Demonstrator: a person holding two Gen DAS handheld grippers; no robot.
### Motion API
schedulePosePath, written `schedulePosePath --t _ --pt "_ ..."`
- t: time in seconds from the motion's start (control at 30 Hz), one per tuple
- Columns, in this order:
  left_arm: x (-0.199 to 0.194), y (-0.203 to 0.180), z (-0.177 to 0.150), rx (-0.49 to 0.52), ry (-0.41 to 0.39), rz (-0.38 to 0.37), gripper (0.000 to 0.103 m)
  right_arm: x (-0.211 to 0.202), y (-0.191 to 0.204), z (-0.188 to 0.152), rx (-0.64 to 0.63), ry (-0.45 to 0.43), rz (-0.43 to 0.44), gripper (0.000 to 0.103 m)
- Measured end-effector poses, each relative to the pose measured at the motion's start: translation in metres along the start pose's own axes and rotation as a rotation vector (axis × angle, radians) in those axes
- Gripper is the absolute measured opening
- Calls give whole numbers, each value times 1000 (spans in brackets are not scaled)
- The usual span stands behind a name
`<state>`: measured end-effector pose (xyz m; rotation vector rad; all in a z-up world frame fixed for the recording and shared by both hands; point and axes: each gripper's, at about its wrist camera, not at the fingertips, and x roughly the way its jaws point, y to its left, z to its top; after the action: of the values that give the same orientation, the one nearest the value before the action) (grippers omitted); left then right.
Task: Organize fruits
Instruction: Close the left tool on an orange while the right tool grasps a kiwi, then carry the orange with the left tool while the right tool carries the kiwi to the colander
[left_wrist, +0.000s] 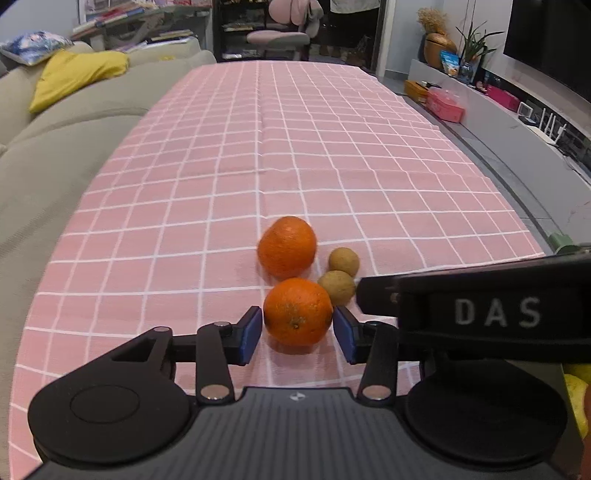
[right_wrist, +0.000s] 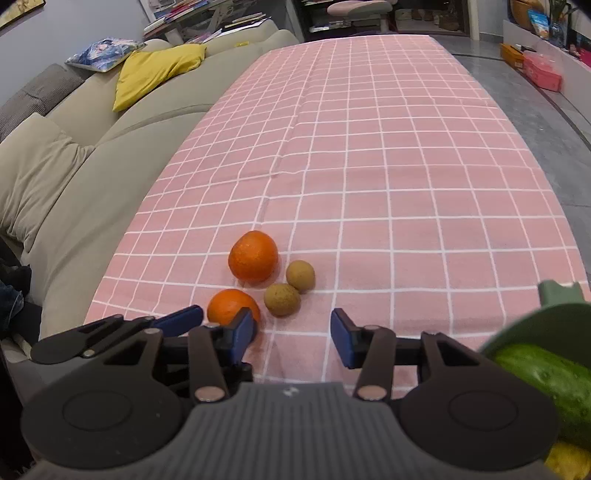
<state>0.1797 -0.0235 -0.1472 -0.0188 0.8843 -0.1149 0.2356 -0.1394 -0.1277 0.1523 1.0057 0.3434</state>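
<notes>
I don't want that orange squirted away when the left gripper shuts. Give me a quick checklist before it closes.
1. Near orange between the left gripper pads: ok.
2. Jaws open wider than the orange: ok.
3. Pads touching it: cannot tell.
4. Nearer brown fruit outside the jaws: ok, though close.
5. Right gripper open and empty: ok.
6. Green bowl has space: cannot tell.

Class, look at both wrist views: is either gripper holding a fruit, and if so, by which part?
Nothing is held. The left gripper is open, its pads flanking the near orange at its sides without clearly touching. The right gripper is open and empty.
</notes>
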Motion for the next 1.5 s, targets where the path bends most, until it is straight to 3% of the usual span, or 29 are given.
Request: schedulePosePath --t 0.23,0.57,1.0,1.23,1.5 --pt "2 15 3 -116 -9 -51 46 16 -1 7 24 16 12 36" --pt "-7 39 9 -120 22 68 45 34 3 10 50 21 14 31" --pt "-5 53 5 -179 6 34 46 51 10 13 24 45 -31 25" --pt "-1 59 5 -220 3 12 52 58 1 16 104 71 13 25" --pt "0 61 5 -272 19 -9 47 58 -3 13 129 81 27 24"
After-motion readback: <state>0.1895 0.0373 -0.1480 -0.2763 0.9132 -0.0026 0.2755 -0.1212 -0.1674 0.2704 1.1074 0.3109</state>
